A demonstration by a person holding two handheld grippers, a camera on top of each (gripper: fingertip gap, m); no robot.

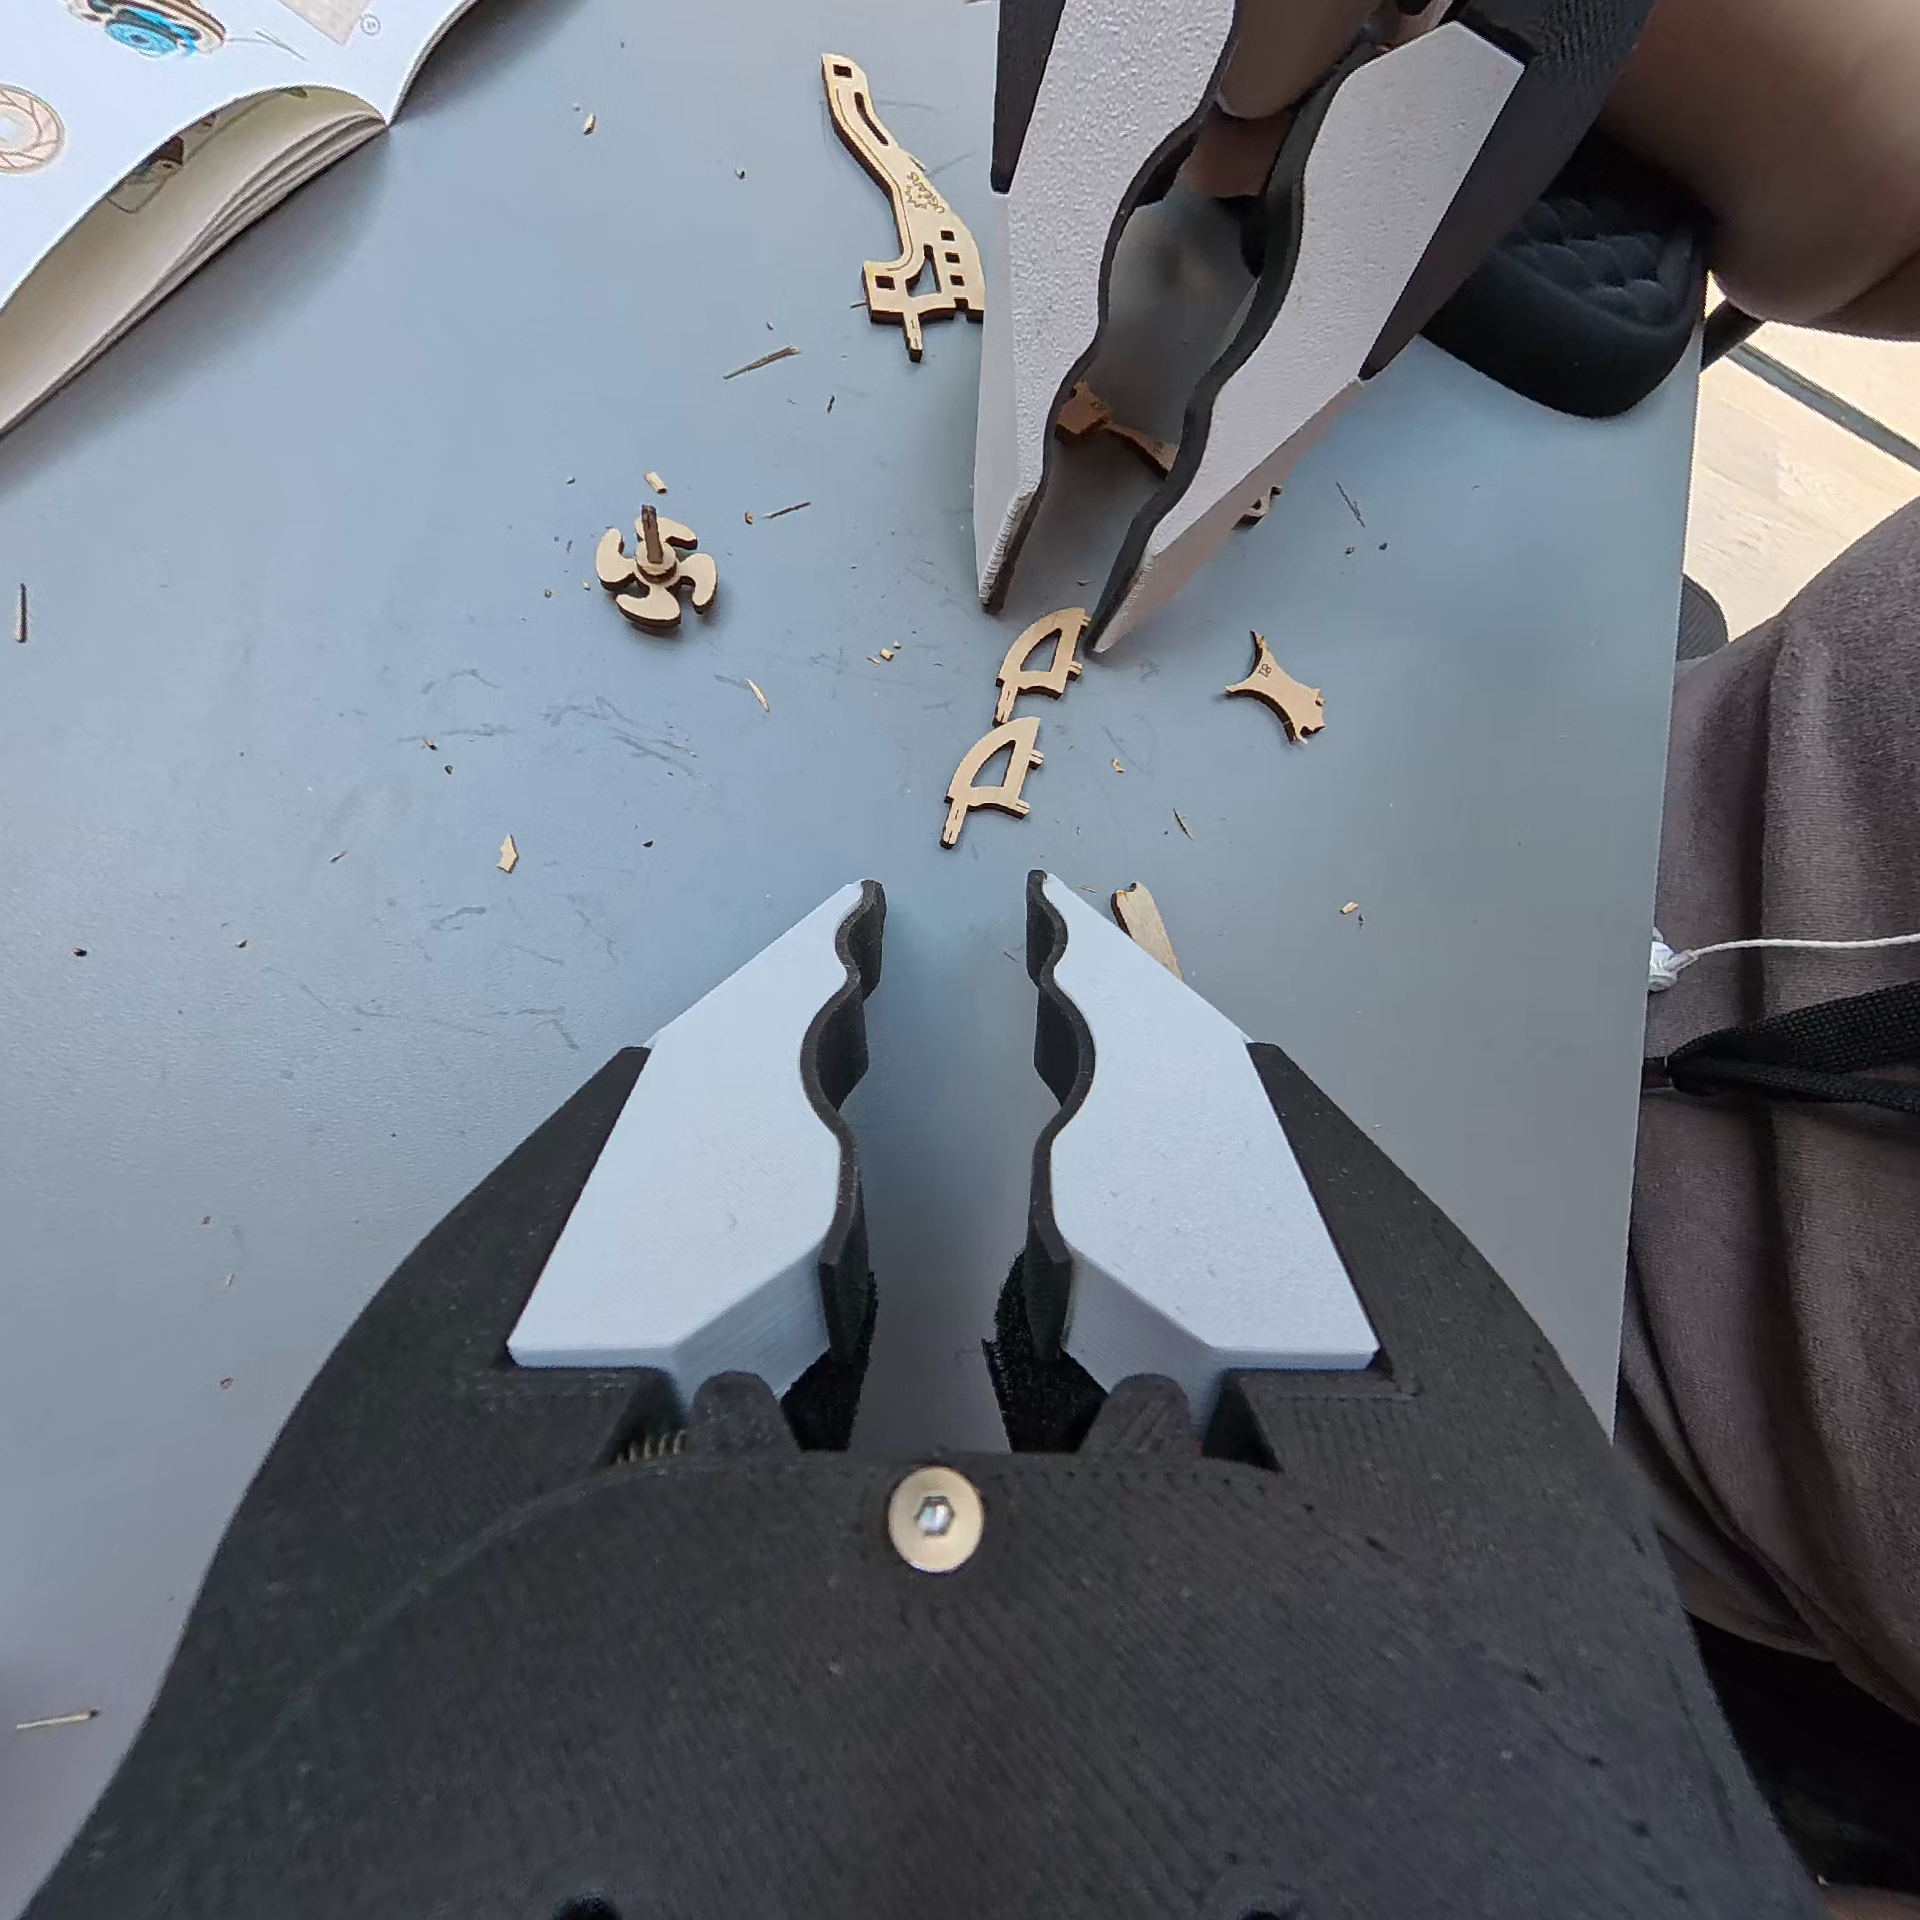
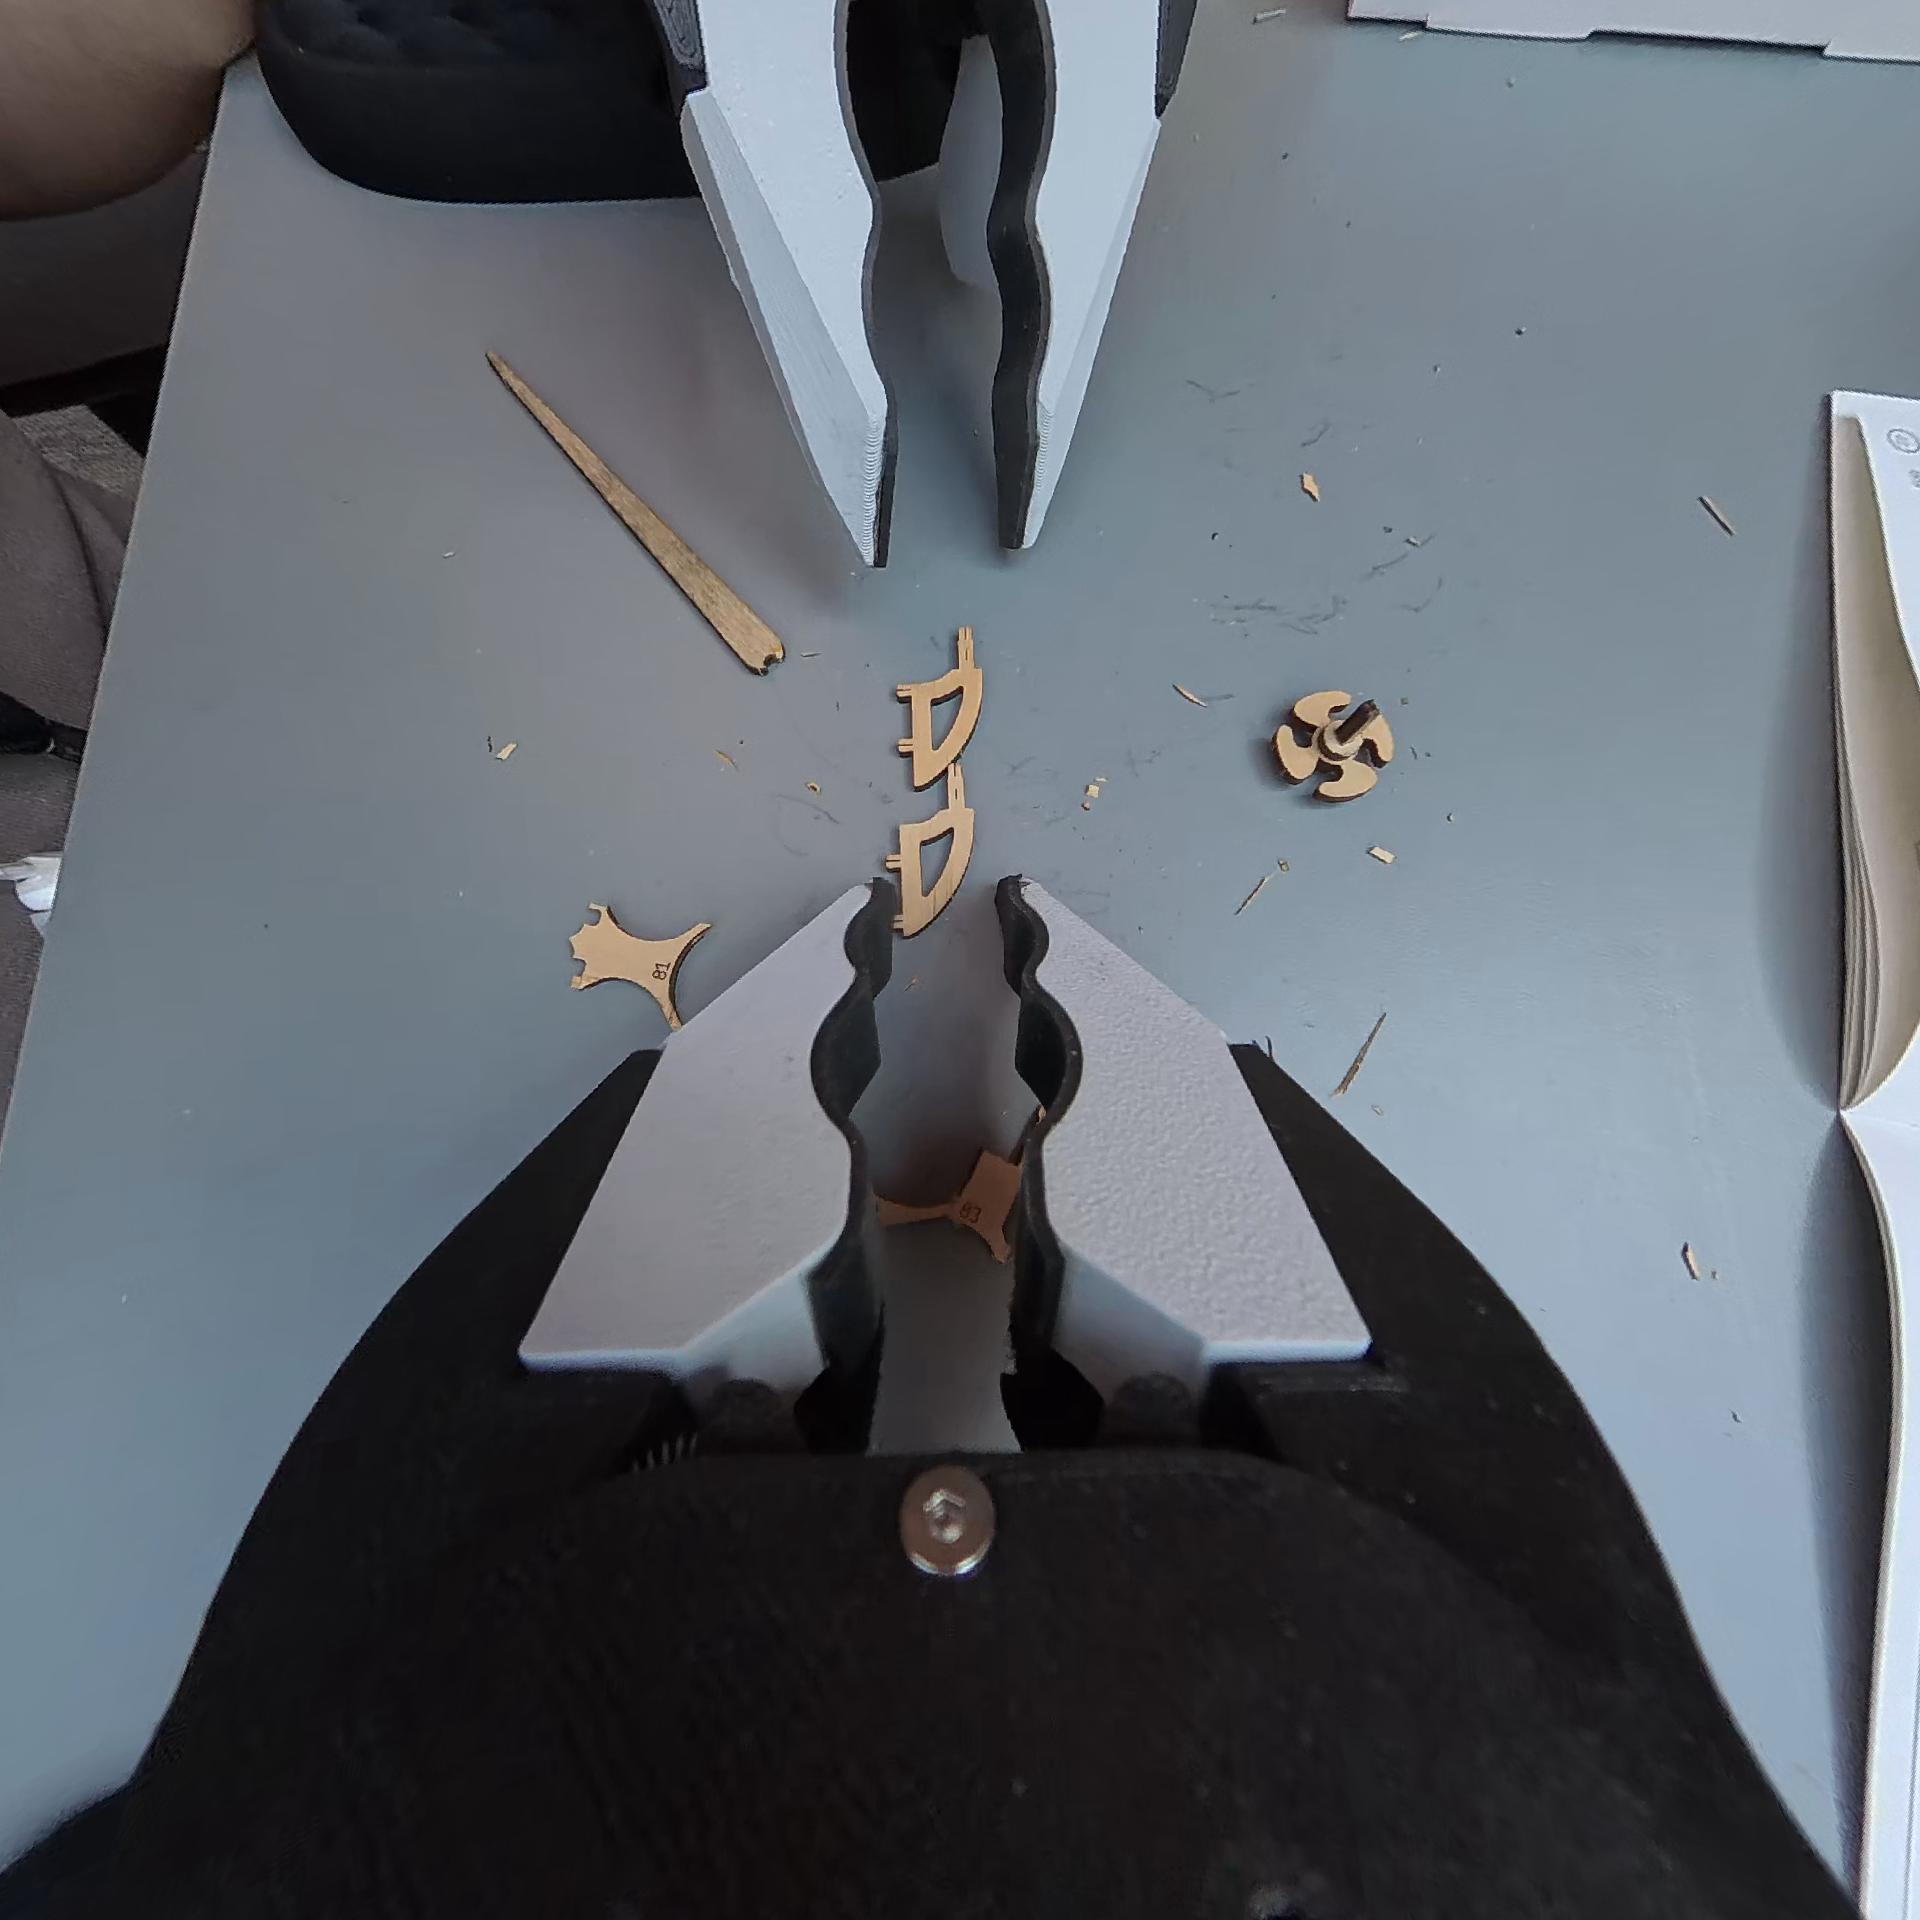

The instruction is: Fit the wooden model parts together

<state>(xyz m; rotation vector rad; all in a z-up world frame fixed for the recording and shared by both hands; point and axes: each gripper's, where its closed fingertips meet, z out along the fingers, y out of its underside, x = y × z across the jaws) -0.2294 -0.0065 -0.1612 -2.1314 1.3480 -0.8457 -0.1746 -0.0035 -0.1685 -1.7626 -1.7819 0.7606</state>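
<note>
Two flat quarter-arc wooden parts lie end to end on the grey table (image 2: 416, 623): one (image 2: 935, 873) (image 1: 1039, 665) at my right gripper's tips, the other (image 2: 945, 717) (image 1: 992, 779) just beyond it. My right gripper (image 2: 945, 894) (image 1: 1044, 623) is open, tips low on either side of the nearer arc part. My left gripper (image 1: 956, 894) (image 2: 945, 545) is open and empty, facing the right one across the two parts. A slotted wooden wheel on a short axle (image 1: 655, 566) (image 2: 1333, 745) stands off to the side.
A four-pointed wooden part (image 1: 1278, 701) (image 2: 634, 961), a similar one under the right gripper (image 2: 966, 1205), a thin tapered stick (image 2: 634, 514), a long cut-out part (image 1: 914, 208) and splinters lie about. An open booklet (image 1: 156, 156) (image 2: 1870, 831) lies at one side. The table edge (image 1: 1662, 727) borders a person's lap. About 7 centimeters separates my left fingertips from my right. The left tips stand about 6 centimeters off the thin tapered stick (image 2: 634, 514).
</note>
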